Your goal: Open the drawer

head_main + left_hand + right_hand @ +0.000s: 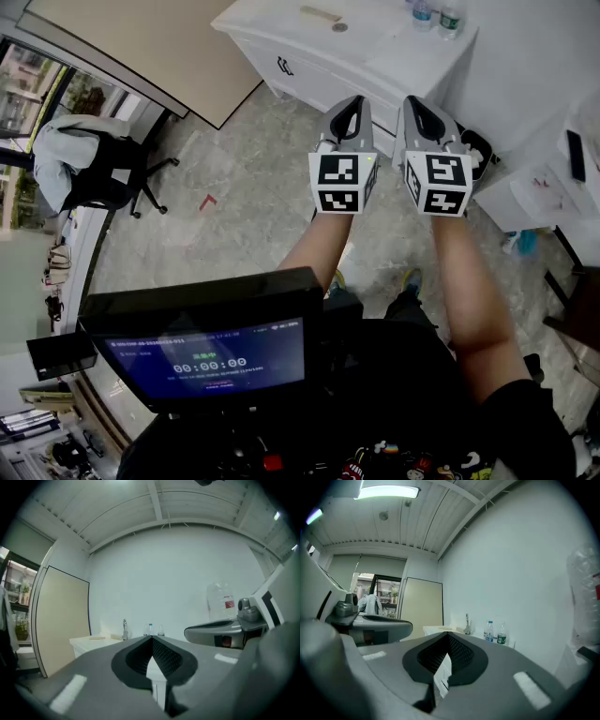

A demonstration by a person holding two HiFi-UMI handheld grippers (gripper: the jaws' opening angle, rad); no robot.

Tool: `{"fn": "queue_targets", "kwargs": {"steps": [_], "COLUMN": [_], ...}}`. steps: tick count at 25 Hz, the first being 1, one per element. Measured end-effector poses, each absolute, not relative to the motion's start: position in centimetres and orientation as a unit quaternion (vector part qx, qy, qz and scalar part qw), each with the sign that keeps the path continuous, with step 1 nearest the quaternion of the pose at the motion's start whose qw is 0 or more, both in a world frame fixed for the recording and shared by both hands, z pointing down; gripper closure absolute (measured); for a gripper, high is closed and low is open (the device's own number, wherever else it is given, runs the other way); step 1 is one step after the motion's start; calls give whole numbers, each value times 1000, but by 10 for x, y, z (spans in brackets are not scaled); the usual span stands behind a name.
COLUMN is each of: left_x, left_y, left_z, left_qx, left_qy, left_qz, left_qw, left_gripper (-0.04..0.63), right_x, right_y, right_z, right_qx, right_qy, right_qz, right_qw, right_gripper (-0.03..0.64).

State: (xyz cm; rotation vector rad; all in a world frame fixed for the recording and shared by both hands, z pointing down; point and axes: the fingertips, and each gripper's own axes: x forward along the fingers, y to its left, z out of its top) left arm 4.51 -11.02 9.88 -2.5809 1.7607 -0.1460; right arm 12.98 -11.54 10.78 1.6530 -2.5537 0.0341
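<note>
Drawer (302, 77): a white front in the near face of the cabinet (394, 58), just under the front edge of its top and toward the left corner. It looks shut to me.
Handling: I judge it a stiff, fairly light box that slides straight out. A slanted pull could make it bind.
Hold: the small dark handle (285, 66) is the only place I would take it.
Left gripper (351, 103): jaws closed tip to tip with nothing between them, held in the air well short of the cabinet.
Right gripper (418, 101): also pinched shut and empty, just beside the left one.
Around: two bottles (436, 14) stand at the back right corner of the top. An office chair (103, 173) with a pale jacket is far off to the left, and a screen (211, 352) sits close to my body.
In the way: only bare floor lies between the grippers and the front edge. The jaws must part before they can take the handle.
</note>
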Motion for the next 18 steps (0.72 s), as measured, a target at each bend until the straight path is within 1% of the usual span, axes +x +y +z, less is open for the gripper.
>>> {"fn": "queue_targets", "kwargs": {"steps": [13, 18], "left_x": [48, 56], "left_y": [-111, -115], "left_z": [97, 112], "left_qx": [-830, -835], "left_qy": [557, 548], "left_qz": [-43, -54], "left_qw": [7, 7], "left_gripper": [595, 595], "right_x": [131, 139], "right_y": [-113, -116], "right_z": [101, 111], "right_qx": [547, 546], "right_qy": [-837, -837], "right_qz": [3, -1], "right_qw": [38, 40], "right_gripper": [595, 595]}}
